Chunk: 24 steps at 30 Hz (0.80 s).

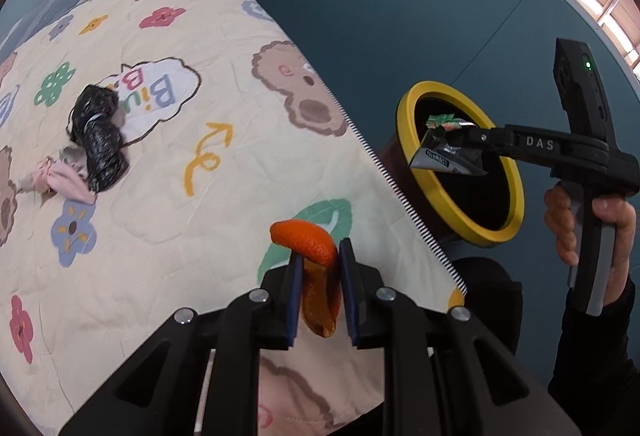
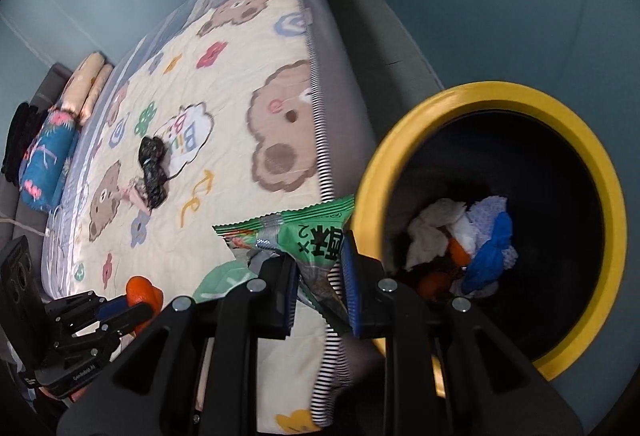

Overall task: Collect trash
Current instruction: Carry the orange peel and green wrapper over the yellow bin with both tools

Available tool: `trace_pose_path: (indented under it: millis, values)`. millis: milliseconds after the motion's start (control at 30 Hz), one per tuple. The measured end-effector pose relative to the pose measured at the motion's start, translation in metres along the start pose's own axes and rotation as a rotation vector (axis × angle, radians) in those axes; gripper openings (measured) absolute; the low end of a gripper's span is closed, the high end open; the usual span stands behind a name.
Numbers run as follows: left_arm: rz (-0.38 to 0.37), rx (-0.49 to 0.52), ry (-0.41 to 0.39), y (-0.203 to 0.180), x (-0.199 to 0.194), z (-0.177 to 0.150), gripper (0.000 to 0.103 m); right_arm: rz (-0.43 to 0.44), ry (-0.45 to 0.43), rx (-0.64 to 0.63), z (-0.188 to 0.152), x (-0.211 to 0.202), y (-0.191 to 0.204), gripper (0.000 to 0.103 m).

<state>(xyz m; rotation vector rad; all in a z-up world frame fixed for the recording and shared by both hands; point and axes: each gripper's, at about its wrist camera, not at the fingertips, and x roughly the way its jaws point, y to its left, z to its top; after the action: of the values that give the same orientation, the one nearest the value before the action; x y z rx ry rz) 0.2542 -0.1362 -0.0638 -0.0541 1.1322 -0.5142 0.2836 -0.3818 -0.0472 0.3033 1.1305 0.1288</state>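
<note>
left claw [image 1: 320,256]: your left claw is pinched narrow on a strip of orange peel [image 1: 310,242]; the peel curls over the top of the left pad and hangs down between the two pads, above the near edge of the bed.
right claw [image 2: 320,256]: your right claw is clamped on a green snack wrapper [image 2: 304,236], crumpled, silver inside showing; in the left wrist view the wrapper hangs over the mouth of the bin.
your hand [image 1: 592,232]: wrapped round the grey grip of the right tool, dark sleeve below it.
bin [image 2: 400,172]: round, yellow rim, dark inside, standing on the floor just beside the bed.
in the bin: white tissue [image 2: 430,232], a blue glove [image 2: 490,256] and orange scraps lie at the bottom.
bed [image 1: 224,164]: cream quilt with bears and flowers.
left on the bed: a black crumpled bag [image 1: 98,132] near the "biu" cloud, touching a pink crumpled scrap [image 1: 60,182] beside it; both well apart from the claws.
far end: pillows [image 2: 60,132] stacked at the head of the bed.
</note>
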Motion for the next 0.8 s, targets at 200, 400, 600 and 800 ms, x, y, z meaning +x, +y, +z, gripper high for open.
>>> trace_pose_path:
  millis: [200, 400, 600, 800]
  values:
    - [-0.024, 0.016, -0.004, -0.019, 0.011, 0.019, 0.017, -0.014, -0.032, 0.047, 0.005, -0.014, -0.028, 0.020]
    - [-0.046, 0.051, -0.004, -0.046, 0.024, 0.036, 0.017, -0.032, -0.060, 0.085, 0.007, -0.027, -0.054, 0.020]
    - [-0.072, 0.081, 0.003, -0.074, 0.038, 0.051, 0.017, -0.050, -0.085, 0.125, 0.006, -0.041, -0.082, 0.020]
    - [-0.103, 0.111, 0.000, -0.101, 0.051, 0.062, 0.017, -0.074, -0.119, 0.156, 0.007, -0.053, -0.103, 0.020]
